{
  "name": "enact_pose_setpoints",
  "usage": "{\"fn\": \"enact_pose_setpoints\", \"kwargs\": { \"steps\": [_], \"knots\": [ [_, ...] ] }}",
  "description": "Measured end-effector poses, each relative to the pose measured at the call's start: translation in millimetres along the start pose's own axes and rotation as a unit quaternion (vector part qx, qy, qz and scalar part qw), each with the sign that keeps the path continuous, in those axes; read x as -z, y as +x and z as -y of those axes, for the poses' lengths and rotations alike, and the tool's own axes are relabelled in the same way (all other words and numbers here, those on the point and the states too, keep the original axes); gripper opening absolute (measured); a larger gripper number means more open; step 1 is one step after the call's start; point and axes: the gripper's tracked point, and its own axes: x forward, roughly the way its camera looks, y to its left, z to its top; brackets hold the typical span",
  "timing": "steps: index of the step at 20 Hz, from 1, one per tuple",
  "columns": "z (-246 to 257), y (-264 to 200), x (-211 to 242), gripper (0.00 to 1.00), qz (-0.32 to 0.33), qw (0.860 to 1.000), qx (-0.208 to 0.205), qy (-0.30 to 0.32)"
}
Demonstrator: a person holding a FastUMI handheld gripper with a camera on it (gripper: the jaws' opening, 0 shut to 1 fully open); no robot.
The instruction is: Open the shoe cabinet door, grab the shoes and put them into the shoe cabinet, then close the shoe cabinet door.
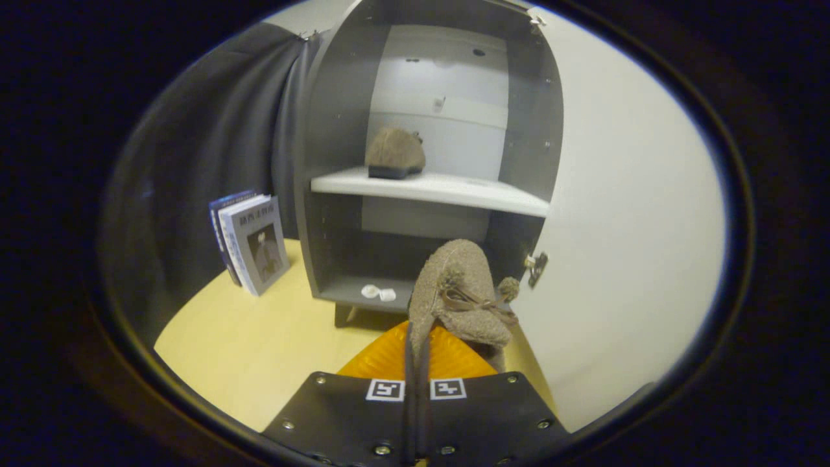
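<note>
Left of the open grey wooden shoe cabinet (337, 130) stand books (249, 243). A fuzzy tan shoe (394, 152) sits on its white shelf (441, 189). The gripper (418, 350) points at the cabinet, fingers squeezed on another fuzzy tan bow shoe (457, 292).

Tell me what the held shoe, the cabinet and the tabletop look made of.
Held shoe, pinched in the shut hand-held gripper: fuzzy tan fabric, suede or felt by its matte nap, with a pompom lace. Cabinet: grey laminated board, likely, going by its flat matte panels and visible screw holes; its shelf is white. Tabletop: pale, smooth, wood-look laminate, probably.
</note>
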Motion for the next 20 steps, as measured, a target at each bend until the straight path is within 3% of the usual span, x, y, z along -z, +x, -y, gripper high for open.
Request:
{"fn": "enact_pose_setpoints", "kwargs": {
  "steps": [10,15,20],
  "knots": [
    [13,64,-167,0.0,0.104,0.993,0.047,0.025],
    [31,122,-217,0.0,0.125,0.989,0.072,0.045],
    [46,178,-233,0.0,0.115,0.988,0.082,0.066]
  ]
}}
